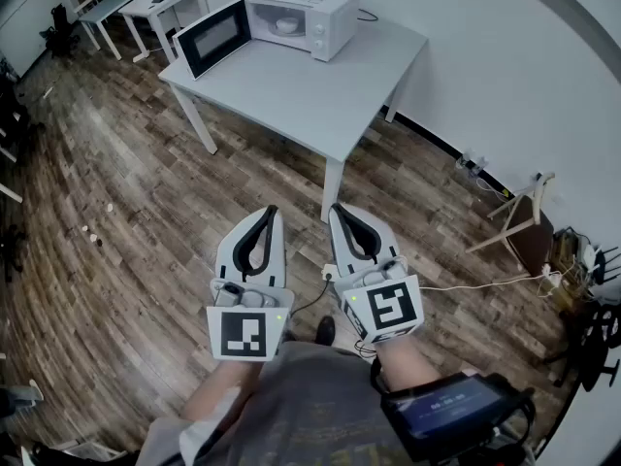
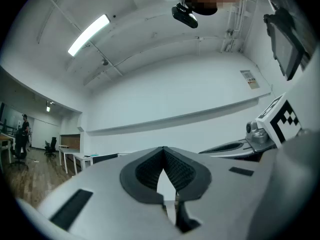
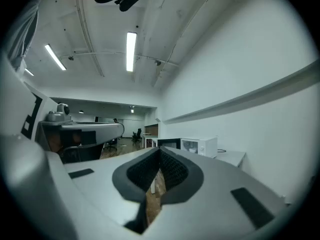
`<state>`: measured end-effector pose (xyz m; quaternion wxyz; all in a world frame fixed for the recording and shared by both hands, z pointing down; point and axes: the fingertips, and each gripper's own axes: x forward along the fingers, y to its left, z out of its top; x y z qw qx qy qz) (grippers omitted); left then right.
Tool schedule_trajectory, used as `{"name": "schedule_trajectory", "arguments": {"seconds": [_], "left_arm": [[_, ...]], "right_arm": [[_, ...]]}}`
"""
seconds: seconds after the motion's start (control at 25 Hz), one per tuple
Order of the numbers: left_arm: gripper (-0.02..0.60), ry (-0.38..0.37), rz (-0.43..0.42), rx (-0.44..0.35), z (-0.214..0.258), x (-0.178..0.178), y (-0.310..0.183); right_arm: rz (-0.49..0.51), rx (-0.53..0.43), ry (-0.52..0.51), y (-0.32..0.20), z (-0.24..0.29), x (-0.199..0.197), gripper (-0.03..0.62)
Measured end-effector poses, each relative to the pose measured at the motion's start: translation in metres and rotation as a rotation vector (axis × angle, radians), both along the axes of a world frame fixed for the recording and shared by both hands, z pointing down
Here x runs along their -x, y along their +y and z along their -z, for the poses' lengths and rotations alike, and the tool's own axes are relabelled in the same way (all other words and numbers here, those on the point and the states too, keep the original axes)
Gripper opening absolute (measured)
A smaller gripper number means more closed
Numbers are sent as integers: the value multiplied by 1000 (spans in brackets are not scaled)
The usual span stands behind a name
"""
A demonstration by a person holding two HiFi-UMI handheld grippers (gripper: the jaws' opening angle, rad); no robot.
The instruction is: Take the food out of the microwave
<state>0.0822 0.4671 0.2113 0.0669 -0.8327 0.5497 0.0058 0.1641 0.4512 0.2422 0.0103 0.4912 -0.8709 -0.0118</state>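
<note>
Brown wood-plank floor (image 1: 116, 212) fills most of the head view, with a white rectangular table (image 1: 320, 95) at upper centre against a white wall. On the table's far end stands a white box microwave (image 1: 301, 16), its dark-windowed door (image 1: 212, 37) swung open toward frame left. Inside the cavity sits a small white bowl (image 1: 287, 24); what it holds can't be read. So the food is in the microwave, well apart from both tools.

At lower centre of the head view the grey-white left gripper (image 1: 271, 211) and right gripper (image 1: 337, 209) sit just beside each other, both aimed toward the table and touching nothing. Only this view shows the black screen device (image 1: 451, 406) strapped on the person's right forearm.

In the left gripper view the black-padded jaws are clenched tip to tip. Nothing is between them, just white wall through the slot lower down. This view adds a ceiling strip light (image 2: 89, 34) at upper left and a distant standing person (image 2: 23, 134) at far left. The other tool's marker cube shows at the right edge.

In the right gripper view the jaws are likewise pressed together and empty, with floor showing through the slot. The microwave appears side-on just right of the jaw tips, door open, and the left tool lies along the left of the frame.
</note>
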Motion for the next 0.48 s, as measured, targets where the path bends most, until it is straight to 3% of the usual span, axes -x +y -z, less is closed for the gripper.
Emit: {"name": "schedule_trajectory", "arguments": {"seconds": [0.48], "left_arm": [[6, 2, 15, 1, -5, -14, -11]], "right_arm": [[23, 5, -18, -11, -7, -14, 6]]}}
